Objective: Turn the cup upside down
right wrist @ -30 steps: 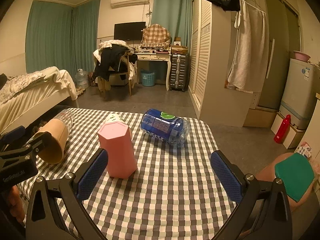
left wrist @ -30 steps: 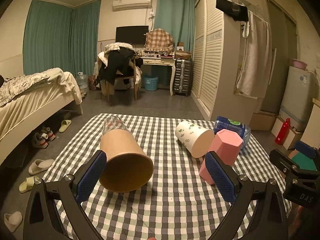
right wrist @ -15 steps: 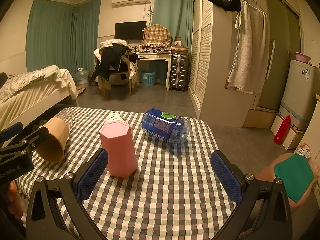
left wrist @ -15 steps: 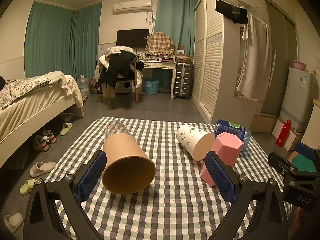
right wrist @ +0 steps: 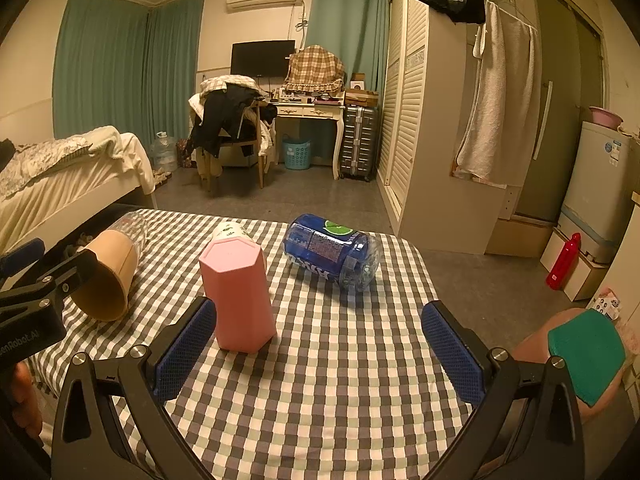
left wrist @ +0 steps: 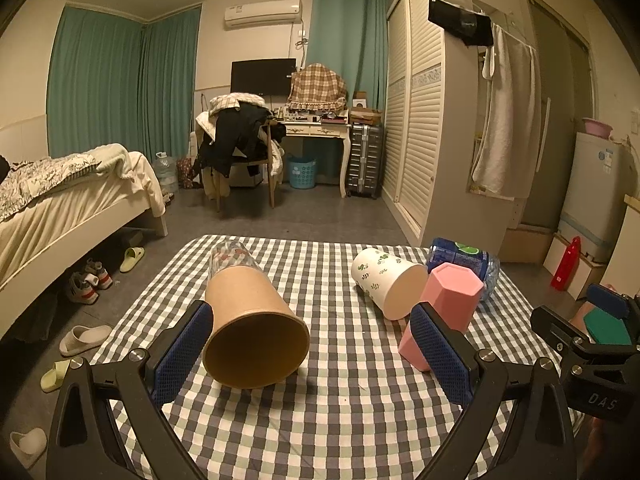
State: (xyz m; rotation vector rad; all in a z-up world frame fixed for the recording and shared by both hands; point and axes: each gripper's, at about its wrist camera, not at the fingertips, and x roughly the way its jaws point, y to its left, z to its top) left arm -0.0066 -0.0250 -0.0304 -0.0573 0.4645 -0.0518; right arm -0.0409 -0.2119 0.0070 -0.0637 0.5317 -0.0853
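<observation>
A brown paper cup (left wrist: 256, 330) lies on its side on the checked table, mouth toward me, between the fingers of my open left gripper (left wrist: 312, 352) and close to its left pad (left wrist: 182, 354). It also shows in the right wrist view (right wrist: 106, 280). A white leaf-print cup (left wrist: 390, 282) lies on its side further right. A pink hexagonal cup (right wrist: 236, 294) stands mouth down just ahead of my open, empty right gripper (right wrist: 320, 348); it shows in the left wrist view too (left wrist: 444, 314).
A blue plastic bottle (right wrist: 332, 256) lies on its side at the far right of the table (right wrist: 320, 392). A clear glass (left wrist: 230, 256) lies behind the brown cup. A bed, chair, desk and wardrobe stand beyond the table.
The left gripper has drawn back and risen a little, so the brown cup sits slightly further from the camera. The right gripper has barely moved. Both stay open.
</observation>
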